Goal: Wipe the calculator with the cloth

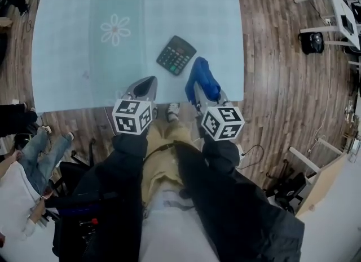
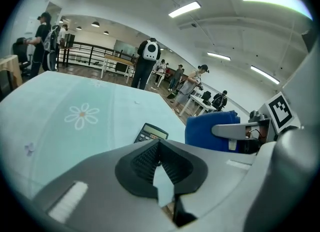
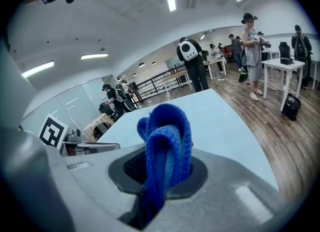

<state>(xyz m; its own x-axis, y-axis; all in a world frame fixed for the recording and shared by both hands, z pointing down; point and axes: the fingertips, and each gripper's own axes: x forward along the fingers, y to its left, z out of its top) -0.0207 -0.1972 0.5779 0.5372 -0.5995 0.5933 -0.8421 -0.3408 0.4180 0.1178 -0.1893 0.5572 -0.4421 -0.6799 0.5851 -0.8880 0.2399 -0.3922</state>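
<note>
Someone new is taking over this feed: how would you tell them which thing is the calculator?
Start at the big pale blue tablecloth with a white flower. Toward its near right part lies the calculator, flat and turned askew. It is the only dark, keyed slab there; the bright blue cloth beside it is soft, pinched in the right gripper.
</note>
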